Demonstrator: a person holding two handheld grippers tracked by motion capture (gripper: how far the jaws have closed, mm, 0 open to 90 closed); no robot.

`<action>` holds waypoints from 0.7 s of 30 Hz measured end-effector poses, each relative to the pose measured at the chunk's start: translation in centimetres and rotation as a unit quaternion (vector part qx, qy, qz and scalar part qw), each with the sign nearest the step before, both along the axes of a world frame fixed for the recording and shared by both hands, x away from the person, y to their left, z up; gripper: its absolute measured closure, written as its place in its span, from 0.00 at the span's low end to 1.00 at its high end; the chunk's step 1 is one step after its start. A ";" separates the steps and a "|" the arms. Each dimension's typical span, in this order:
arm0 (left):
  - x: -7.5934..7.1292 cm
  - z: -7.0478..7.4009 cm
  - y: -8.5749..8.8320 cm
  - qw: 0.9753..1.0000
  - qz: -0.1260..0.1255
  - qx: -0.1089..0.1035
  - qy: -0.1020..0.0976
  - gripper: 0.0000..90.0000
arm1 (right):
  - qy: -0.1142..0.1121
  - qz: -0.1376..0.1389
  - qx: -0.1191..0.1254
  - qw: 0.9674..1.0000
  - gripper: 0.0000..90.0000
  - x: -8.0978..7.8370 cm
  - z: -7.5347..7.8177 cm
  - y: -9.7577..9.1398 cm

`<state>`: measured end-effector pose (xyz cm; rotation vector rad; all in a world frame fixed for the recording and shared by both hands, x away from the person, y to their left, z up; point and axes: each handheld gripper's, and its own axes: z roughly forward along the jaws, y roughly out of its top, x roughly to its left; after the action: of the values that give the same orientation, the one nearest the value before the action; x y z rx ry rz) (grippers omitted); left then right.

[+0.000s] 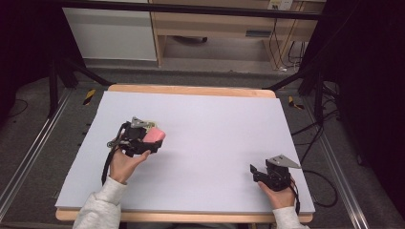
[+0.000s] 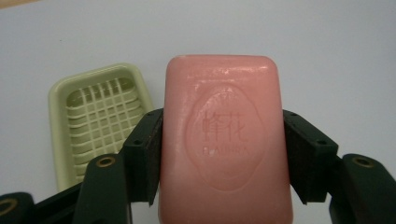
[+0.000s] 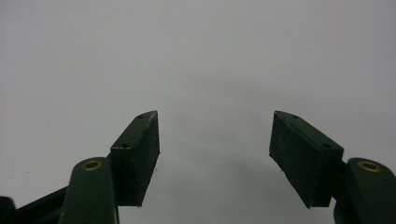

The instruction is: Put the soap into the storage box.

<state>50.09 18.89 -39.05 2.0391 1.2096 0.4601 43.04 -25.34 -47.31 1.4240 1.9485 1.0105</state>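
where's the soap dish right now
The soap dish lies on the table's left side, just beyond the left gripper, beside the pink soap it holds.

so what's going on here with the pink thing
A person works at a table with a hand-held gripper in each hand. The left hand-held gripper is clamped on the sides of a pink bar of soap, held beside a pale green soap dish on the table. The right hand-held gripper is open and empty near the table's front right corner.
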 end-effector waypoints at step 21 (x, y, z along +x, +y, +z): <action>2.2 0.4 2.5 0.999 0.052 0.006 -0.003 0.41 | 0.000 0.003 -0.001 1.000 0.37 0.0 -0.1 0.0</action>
<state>52.29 21.36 -38.69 1.9903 1.3173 0.5245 43.08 -25.30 -47.39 1.4197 1.9538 1.0113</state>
